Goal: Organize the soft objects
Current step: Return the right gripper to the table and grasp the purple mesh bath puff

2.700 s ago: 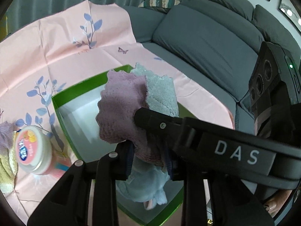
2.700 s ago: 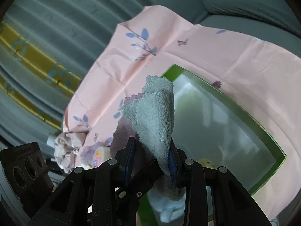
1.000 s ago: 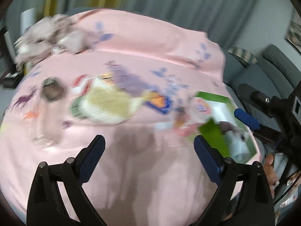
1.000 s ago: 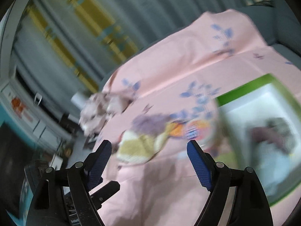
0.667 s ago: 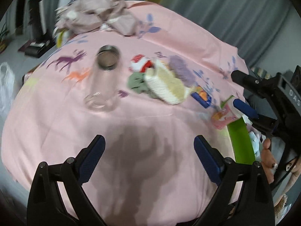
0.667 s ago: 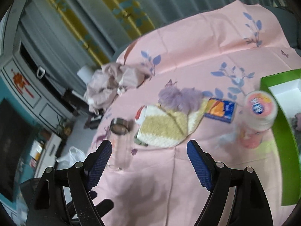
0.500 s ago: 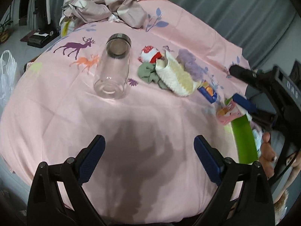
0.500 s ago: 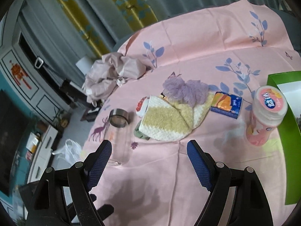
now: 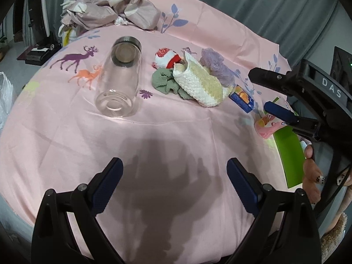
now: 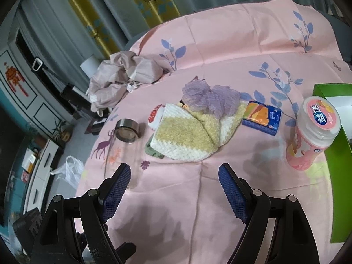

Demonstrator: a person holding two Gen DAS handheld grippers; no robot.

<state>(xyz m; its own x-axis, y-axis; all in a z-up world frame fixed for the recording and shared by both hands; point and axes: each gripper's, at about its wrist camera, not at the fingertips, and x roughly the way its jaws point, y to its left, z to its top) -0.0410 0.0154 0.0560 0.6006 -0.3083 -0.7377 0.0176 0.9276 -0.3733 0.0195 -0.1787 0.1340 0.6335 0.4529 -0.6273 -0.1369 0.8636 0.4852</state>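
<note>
Hovering over the pink tablecloth point(image 9: 176, 132), both grippers spread wide and empty.
Left gripper point(image 9: 175, 176) and right gripper point(image 10: 173, 182) touch nothing; 2.7 s ago both pinched a purple-and-mint cloth above the green box point(image 10: 336, 154), since released. Remaining soft pile at 12 o'clock: yellow-white knit point(image 10: 184, 136), purple scrunchie point(image 10: 209, 98), green cloth point(image 9: 165, 81). Glass jar point(image 9: 121, 77) at 11 o'clock, pink tub point(image 10: 312, 132) at 2 o'clock.
</note>
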